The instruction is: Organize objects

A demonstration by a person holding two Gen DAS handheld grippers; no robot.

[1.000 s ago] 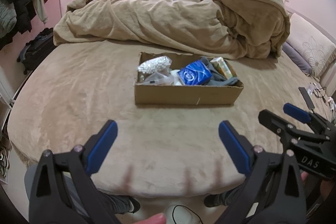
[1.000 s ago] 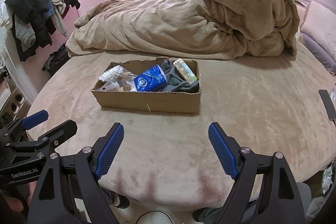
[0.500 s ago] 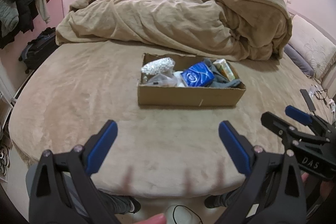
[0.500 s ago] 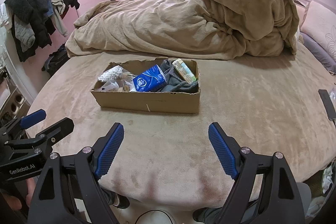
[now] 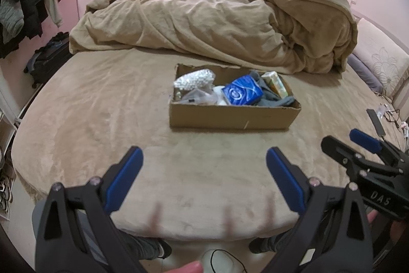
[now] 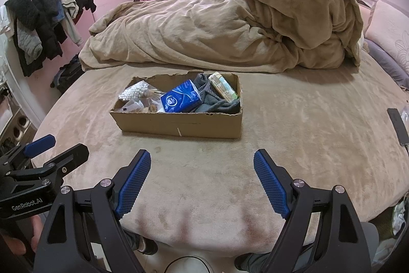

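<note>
An open cardboard box (image 5: 230,117) (image 6: 179,123) sits mid-bed. It holds a bag of white cotton swabs (image 5: 195,78) (image 6: 135,91), a clear plastic bag (image 5: 198,96), a blue tissue pack (image 5: 241,92) (image 6: 180,99), grey cloth (image 6: 217,104) and a greenish packet (image 5: 276,83) (image 6: 223,86). My left gripper (image 5: 204,157) is open and empty, well short of the box. My right gripper (image 6: 202,157) is open and empty at the near bed edge. Each gripper shows in the other's view: the right one (image 5: 358,145), the left one (image 6: 56,147).
A heaped tan duvet (image 5: 217,24) fills the far half of the bed. Pillows (image 5: 378,65) lie at right. A dark phone with cables (image 5: 375,119) lies near the right edge. Clothes (image 6: 43,17) hang on a rack at left, a bag (image 5: 48,60) below.
The left gripper's view has shifted slightly, so the box sits a little further right and up. The right gripper has barely moved. Both stay open.
</note>
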